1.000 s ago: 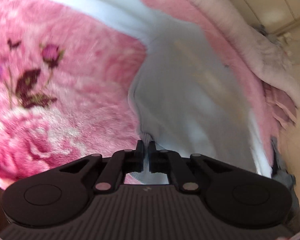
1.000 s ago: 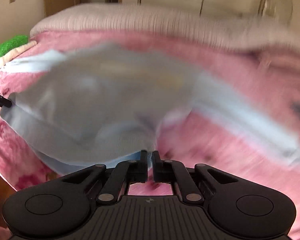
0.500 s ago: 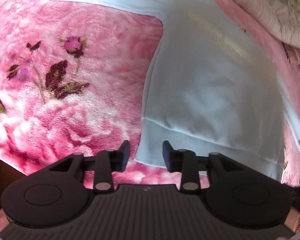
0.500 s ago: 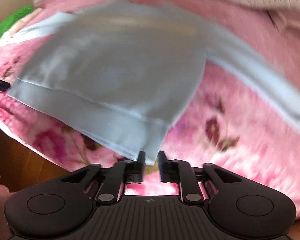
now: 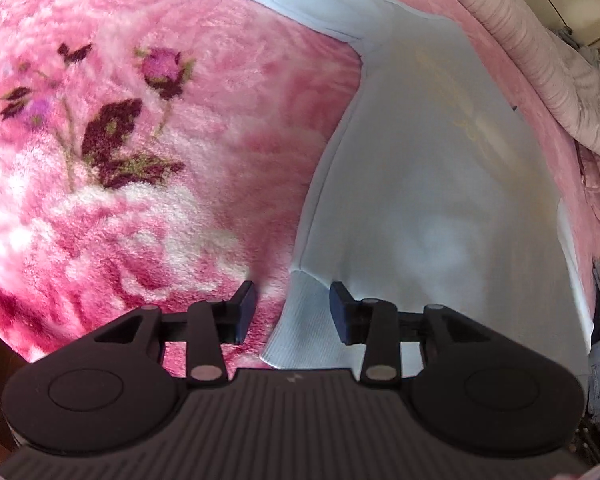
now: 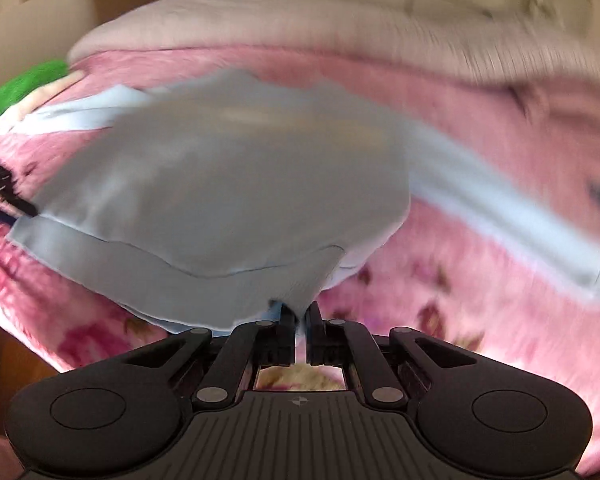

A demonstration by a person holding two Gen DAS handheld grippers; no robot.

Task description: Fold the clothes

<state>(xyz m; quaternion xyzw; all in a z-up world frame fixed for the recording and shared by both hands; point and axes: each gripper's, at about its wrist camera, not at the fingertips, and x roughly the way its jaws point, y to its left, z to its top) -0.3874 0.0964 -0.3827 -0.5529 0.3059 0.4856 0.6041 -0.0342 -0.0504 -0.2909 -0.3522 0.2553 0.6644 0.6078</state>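
Observation:
A light blue sweatshirt (image 5: 440,184) lies spread on a pink flowered blanket (image 5: 140,160), sleeves stretched out to both sides. My left gripper (image 5: 292,304) is open, its fingers either side of the ribbed hem corner (image 5: 300,320). My right gripper (image 6: 299,318) is shut on the opposite hem corner of the sweatshirt (image 6: 236,184) and lifts it slightly off the blanket. The left gripper's tip (image 6: 8,196) shows at the far left of the right wrist view, by the hem.
A rolled pale pink quilt (image 6: 300,28) runs along the far side of the bed. Something green (image 6: 24,84) lies at the far left corner. The bed's front edge drops to a wooden floor (image 6: 12,352). Wardrobe doors stand behind.
My left gripper has opened and let go of the hem corner, which now lies flat. My right gripper stays shut on its corner, and the sweatshirt has settled on the blanket.

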